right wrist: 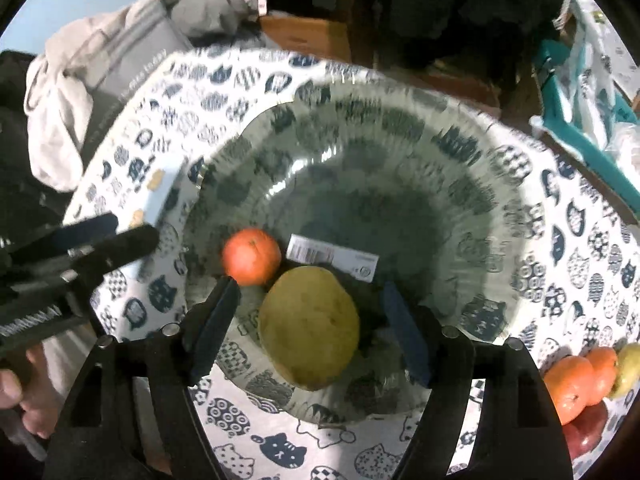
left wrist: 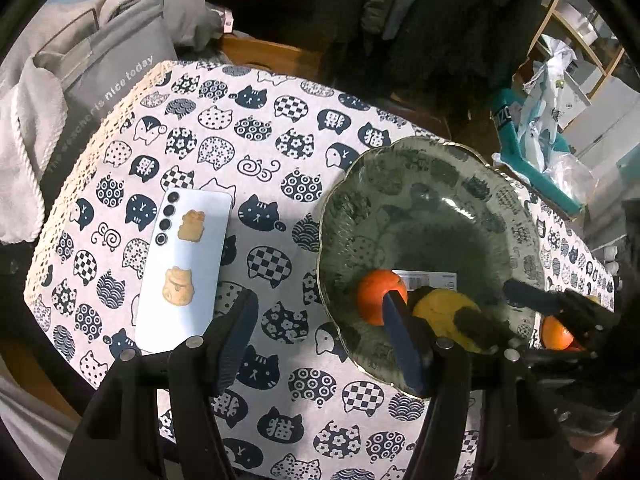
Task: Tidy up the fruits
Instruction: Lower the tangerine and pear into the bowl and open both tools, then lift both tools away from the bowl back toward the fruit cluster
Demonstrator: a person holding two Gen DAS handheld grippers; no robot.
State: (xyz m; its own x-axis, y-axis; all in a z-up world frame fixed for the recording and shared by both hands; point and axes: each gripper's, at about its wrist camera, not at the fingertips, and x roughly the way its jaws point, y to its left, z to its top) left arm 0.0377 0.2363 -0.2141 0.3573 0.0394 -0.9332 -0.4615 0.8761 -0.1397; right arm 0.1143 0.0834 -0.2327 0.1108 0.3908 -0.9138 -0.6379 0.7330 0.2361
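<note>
The right gripper (right wrist: 310,328) stood wide open astride the yellow pear (right wrist: 310,326) in the glass bowl (right wrist: 420,152), gripping nothing; lifting straight up would clear the tangerine (right wrist: 251,255) beside the pear

In the right wrist view the plate (right wrist: 400,152) fills the middle of the tabletop (right wrist: 580,240). In it, the tangerine (right wrist: 251,256) sits upper left of the pear (right wrist: 310,328) (just beside it), a barcode label (right wrist: 334,258) behind them. More fruit (right wrist: 580,380) lies at lower right; the phone (left wrist: 184,276) lies left of the plate.
</note>
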